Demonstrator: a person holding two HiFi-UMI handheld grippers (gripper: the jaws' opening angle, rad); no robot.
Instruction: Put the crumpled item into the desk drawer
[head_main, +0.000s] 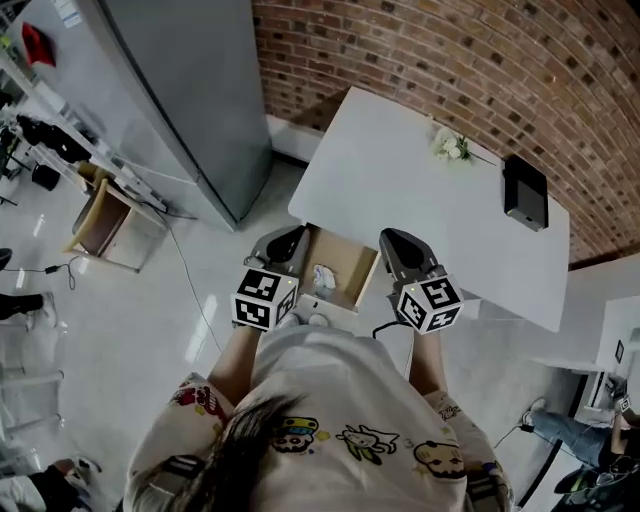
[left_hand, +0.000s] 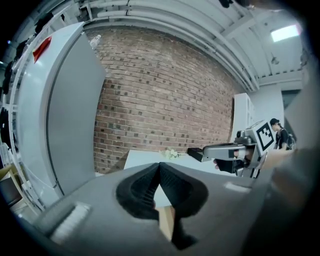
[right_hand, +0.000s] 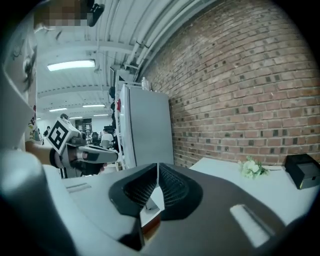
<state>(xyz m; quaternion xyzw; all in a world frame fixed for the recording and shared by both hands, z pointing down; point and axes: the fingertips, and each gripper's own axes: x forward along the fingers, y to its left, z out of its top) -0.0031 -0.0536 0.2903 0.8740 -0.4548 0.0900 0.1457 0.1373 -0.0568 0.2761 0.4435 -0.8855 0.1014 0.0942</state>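
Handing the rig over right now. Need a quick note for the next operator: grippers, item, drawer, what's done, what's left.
Left gripper: jaws together, nothing held.
Right gripper: the same, shut and empty.
Each is held at one side of the open drawer of the white desk.
Crumpled item: lies inside the drawer, free of both grippers.
Done: the item is in the drawer.
Left: nothing more on the item. The drawer is open, so pushing it shut is probably the only step worth doing.
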